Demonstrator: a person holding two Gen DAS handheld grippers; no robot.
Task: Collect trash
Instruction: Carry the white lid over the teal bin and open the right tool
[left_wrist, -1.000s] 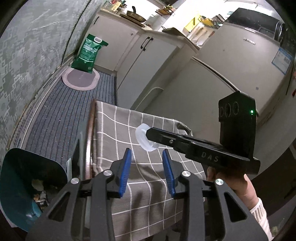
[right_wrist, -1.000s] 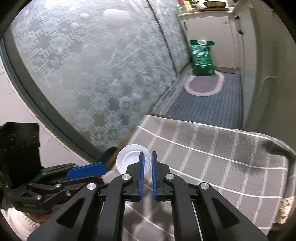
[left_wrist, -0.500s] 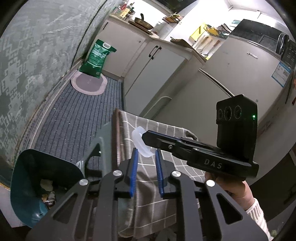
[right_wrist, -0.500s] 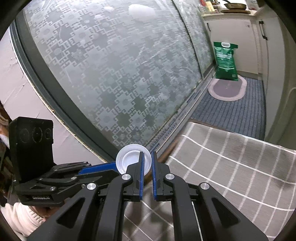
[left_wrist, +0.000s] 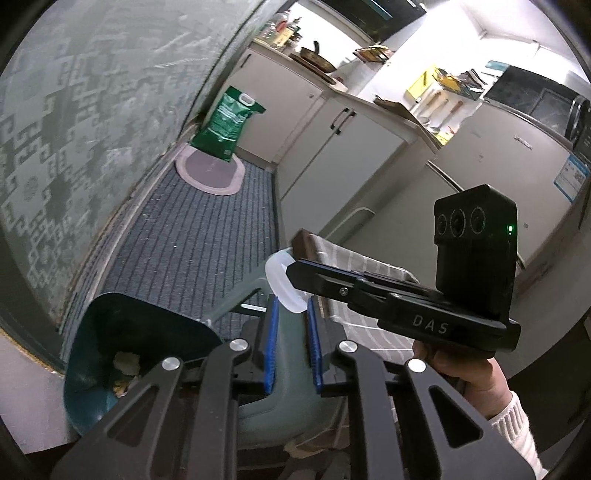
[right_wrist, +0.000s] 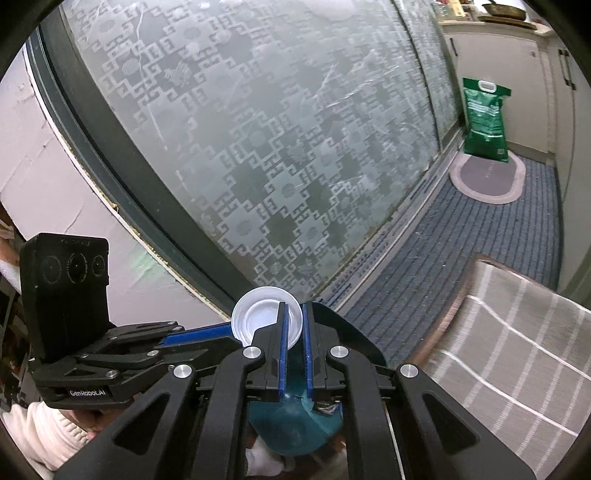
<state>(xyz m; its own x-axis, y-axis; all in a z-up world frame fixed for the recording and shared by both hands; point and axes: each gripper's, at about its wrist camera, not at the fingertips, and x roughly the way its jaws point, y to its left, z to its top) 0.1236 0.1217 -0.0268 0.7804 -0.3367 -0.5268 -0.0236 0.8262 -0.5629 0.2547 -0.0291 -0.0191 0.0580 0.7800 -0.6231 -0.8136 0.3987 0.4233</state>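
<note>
Clearly the white plastic lid (right_wrist: 258, 325) is the piece of trash in play: it sits pinched by its rim in the right gripper (right_wrist: 294, 325), whose blue pads are all but closed on it, edge-on so the thin disc cannot slip. It hangs in the air past the corner of the checked cloth (right_wrist: 517, 332), not resting on anything. In the right wrist view the teal dustpan (right_wrist: 295, 424) lies directly below the jaws; judging by that, the lid is carried over for a drop into it.

Left gripper (left_wrist: 290, 332): jaws narrow, a gap showing between the blue pads. The grey-green handle (left_wrist: 284, 380) runs between them, but whether the pads press on it I cannot tell. The dustpan's mouth (left_wrist: 122, 332) faces up, scraps already inside, presumably kept there to receive the lid.

Outward: ribbed grey floor mat (left_wrist: 192, 251), oval rug (left_wrist: 210, 173), green sack (left_wrist: 225, 129) against the patterned glass door (right_wrist: 258, 147).

Writing: "DAS" on the right gripper's body (left_wrist: 430, 320); "GenRobot.AI" on the left gripper's body (right_wrist: 88, 393). Sack print too small to read.
</note>
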